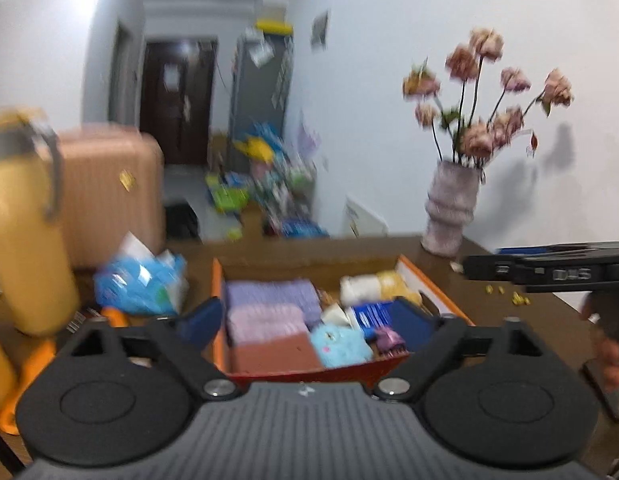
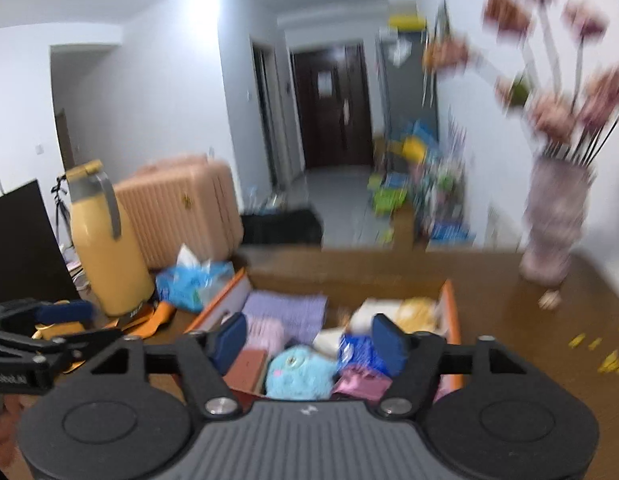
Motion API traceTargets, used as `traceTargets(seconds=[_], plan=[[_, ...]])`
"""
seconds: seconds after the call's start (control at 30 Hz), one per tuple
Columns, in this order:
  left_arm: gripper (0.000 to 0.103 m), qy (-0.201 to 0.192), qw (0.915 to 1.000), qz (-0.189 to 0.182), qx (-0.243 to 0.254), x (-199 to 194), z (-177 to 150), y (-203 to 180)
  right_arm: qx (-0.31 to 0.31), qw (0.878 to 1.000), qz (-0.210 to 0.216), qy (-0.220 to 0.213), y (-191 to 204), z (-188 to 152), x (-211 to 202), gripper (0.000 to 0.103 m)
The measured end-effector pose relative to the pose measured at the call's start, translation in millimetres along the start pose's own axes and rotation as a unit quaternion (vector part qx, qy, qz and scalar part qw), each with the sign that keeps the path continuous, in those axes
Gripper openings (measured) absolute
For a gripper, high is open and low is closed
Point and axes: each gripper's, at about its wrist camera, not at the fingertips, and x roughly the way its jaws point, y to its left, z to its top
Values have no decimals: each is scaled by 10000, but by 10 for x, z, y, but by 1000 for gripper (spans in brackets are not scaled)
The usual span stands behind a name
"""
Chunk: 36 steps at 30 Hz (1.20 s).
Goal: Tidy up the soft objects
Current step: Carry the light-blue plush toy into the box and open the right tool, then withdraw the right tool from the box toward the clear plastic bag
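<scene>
Brown tabletop (image 1: 509, 280) is seen beneath an orange-walled box (image 1: 216, 280) packed with soft things: folded purple and pink towels (image 1: 269, 308), a blue plush toy (image 1: 339, 346), and white and yellow rolls (image 1: 373, 286). Above its near edge the left gripper (image 1: 307, 320) is held wide open and empty. The right gripper (image 2: 307, 340) is likewise spread, with nothing gripped. A vase of flowers (image 1: 453, 208) is set well apart, near the wall.
</scene>
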Motion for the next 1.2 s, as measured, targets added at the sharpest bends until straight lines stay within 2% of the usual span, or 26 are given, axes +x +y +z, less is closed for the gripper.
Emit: traceTargets(seconds=[0.07,0.17,0.3,0.47,0.6,0.7,0.83,0.97,1.07,1.2], plan=[[103,-251,9994,179,132,-211,-35,-72,-249,9987,-183,-413,82,-57,-305,91],[103,-402,9980,326,369,-461,-129,-169,-688,9912,-447,-1036,203,-257,-738,98],[103,-608,9953,547,524,-738,-303,-270,-883,9856,-555,-1331,314,-490,-1155,99],[103,-610,9962,454,421,-1070,-504,-290,-843,9837,-608,-1470,399,-754,-1554,99],[103,-600,9972,368,265,-1406,-797,-266,-744,9842,-602,-1490,502,-1108,-1842,99],[103,-566,9982,203,59,-1672,-1095,-237,-481,9871,-446,-1461,571,-1485,-2088,99],[103,-542,9983,154,-128,-1942,-1477,-218,-100,9923,-277,-1207,600,-1964,-2288,99],[103,-357,9993,20,-75,-1909,-1574,-290,169,9957,-229,-887,569,-2158,-2273,99],[103,-441,9990,29,-97,-1823,-1577,-336,90,9957,-487,-777,590,-2174,-2189,99],[103,-64,9993,-246,-264,-1541,-1635,-372,334,9968,-386,-612,527,-2216,-2043,95]])
